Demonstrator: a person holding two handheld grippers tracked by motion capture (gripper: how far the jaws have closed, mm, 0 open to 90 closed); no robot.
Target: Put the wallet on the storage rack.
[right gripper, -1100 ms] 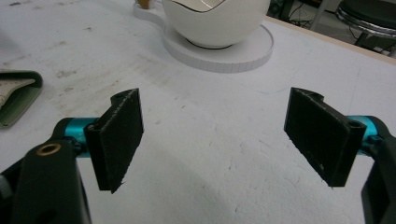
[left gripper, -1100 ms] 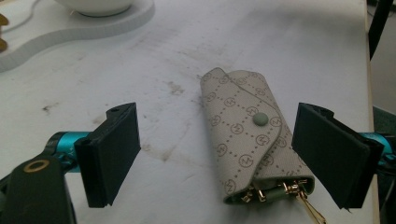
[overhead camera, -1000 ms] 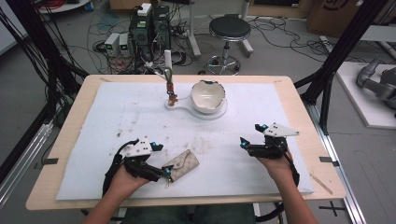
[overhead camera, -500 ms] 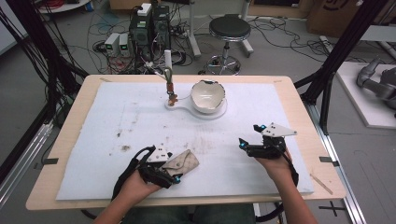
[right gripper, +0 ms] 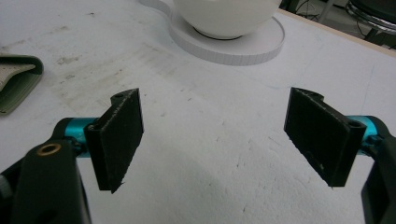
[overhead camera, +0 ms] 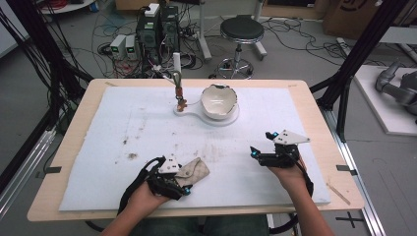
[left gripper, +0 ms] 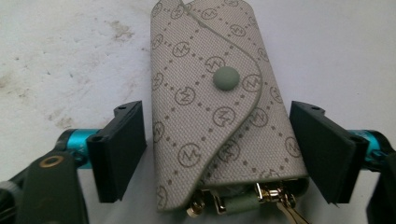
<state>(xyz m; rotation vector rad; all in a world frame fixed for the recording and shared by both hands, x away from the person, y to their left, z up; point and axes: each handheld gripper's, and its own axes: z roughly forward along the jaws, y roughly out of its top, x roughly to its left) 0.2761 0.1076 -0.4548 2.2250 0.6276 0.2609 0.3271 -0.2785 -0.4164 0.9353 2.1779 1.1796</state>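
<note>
Across the wooden table [overhead camera: 314,105] in front of me lies a white foam mat [overhead camera: 147,123], marked with brown smudges toward my left side. Near the far edge of the mat stands a white bowl [overhead camera: 219,100] with a chipped, uneven rim, set on a flat white base [overhead camera: 231,117] that stretches out to the left, where a thin upright stand [overhead camera: 179,91] rises from it. Much closer to me, at the near left of the mat, rests the beige key pouch [left gripper: 219,116], a patterned fabric case with a round green snap on its flap and gold-coloured clips showing at its open end. My left gripper [left gripper: 219,154] sits around this pouch: the pouch lies between the two black pads, which have just been closing in on it, yet a thin gap shows on each side, so I am not pinching it and the pouch lies flat on the mat. My right gripper [right gripper: 215,140] hovers low over bare mat at the near right, well apart from the pouch, its jaws spread wide with nothing between them; in its own view the bowl's base lies ahead and a corner of the pouch peeks in at the left edge.
</note>
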